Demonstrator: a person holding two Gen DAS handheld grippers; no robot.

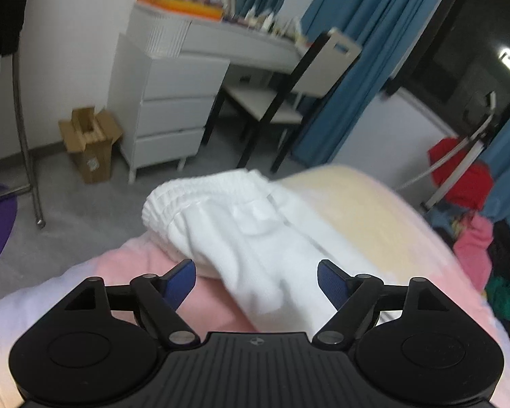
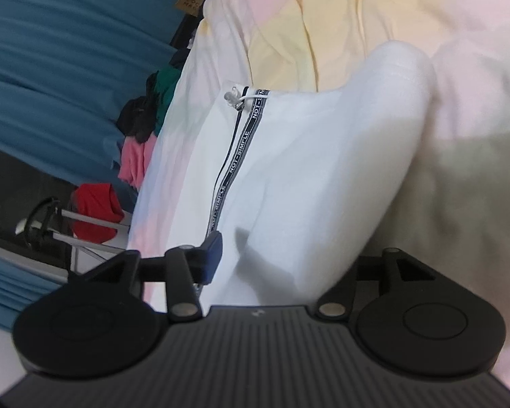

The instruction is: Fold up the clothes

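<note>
While the left gripper (image 1: 256, 280) stands wide open, fingers clear of cloth, the white trousers (image 1: 241, 234) lie folded mid-frame on the pastel bedspread (image 1: 374, 210), waistband overhanging its upper-left edge. Right gripper (image 2: 272, 255): one finger hidden under the fabric, grip undeterminable.

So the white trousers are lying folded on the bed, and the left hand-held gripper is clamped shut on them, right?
Not quite. The white trousers do lie folded on the bed, but the left hand-held gripper is open: the left wrist view shows its blue pads spread wide, with the cloth between them and neither pad pressing on it.
</note>
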